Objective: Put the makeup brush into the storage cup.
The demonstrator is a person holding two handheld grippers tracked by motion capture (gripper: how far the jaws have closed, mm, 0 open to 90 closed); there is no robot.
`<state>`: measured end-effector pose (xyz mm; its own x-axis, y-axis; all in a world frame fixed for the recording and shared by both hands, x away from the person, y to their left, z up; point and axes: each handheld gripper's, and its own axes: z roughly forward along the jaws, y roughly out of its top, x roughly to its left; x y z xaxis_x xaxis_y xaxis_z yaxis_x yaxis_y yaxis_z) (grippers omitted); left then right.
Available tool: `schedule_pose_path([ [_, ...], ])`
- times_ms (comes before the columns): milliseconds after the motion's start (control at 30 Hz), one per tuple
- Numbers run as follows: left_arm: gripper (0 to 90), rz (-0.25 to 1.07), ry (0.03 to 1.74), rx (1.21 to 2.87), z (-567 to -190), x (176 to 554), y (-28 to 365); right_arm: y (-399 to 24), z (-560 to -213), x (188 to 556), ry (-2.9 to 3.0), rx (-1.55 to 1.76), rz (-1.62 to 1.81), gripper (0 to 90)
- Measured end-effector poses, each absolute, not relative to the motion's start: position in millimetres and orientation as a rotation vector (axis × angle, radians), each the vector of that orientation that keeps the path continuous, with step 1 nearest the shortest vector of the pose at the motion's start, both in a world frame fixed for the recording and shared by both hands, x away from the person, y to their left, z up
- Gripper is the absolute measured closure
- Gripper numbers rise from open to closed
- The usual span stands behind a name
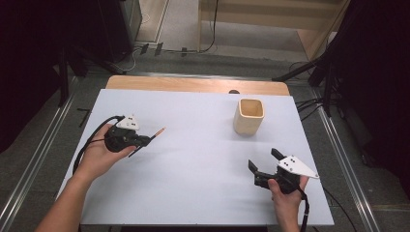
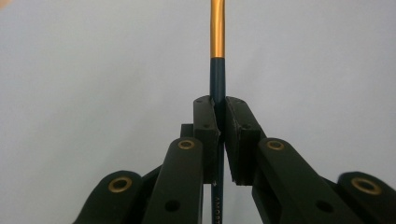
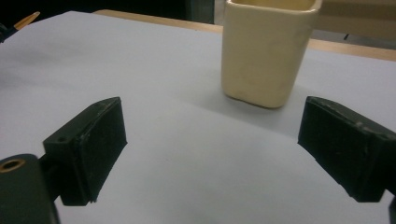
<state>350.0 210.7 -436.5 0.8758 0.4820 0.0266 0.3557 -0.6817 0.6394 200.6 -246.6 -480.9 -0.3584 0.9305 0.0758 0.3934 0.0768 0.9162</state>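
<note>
2 grippers over the white table (image 1: pixel 193 159), each in a person's hand coming in from the near edge. Left gripper (image 1: pixel 145 141) sits at the table's left side, jaws clamped tight on a thin pencil (image 1: pixel 153 135). In the high view the pencil pokes out past the jaws toward the upper right, orange tip end free in the air, and its other end sticks out below the jaws. In the left gripper view the pencil (image 2: pixel 217 70) runs straight up between the 2 black pads: dark blue shaft in the grip, gold/orange section beyond, top end out of frame. Pads press it from both sides, no gap seen. Some pale lettering on the shaft low down, too small to read.

Right gripper (image 1: pixel 263 162) is at the table's right, near the front edge, jaws spread wide w/ nothing between them. In the right gripper view its 2 pads stand well apart, bare table between, pointing toward the cup (image 3: pixel 268 49).

Cup (image 1: pixel 249 117) is cream-coloured, squarish w/ rounded corners, upright, open top, standing on the table toward the far right, well apart from both grippers. Inside looks empty as far as the high view shows. Wooden table edge shows beyond the white sheet at the far side.
</note>
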Motion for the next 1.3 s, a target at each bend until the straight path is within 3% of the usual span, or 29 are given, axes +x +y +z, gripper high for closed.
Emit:
schedule_pose_path([
  [100,84.9,0.276,0.596,2.318,-435,342,208,-233,-477,204,1.804,1.301,1.249,13.8],
  [433,85.0,0.271,0.576,2.065,-432,321,194,-202,-467,210,1.797,1.288,1.338,14.0],
  [1300,84.9,0.2,0.568,1.835,-440,302,184,-136,-437,227,1.822,1.235,1.473,18.4],
])
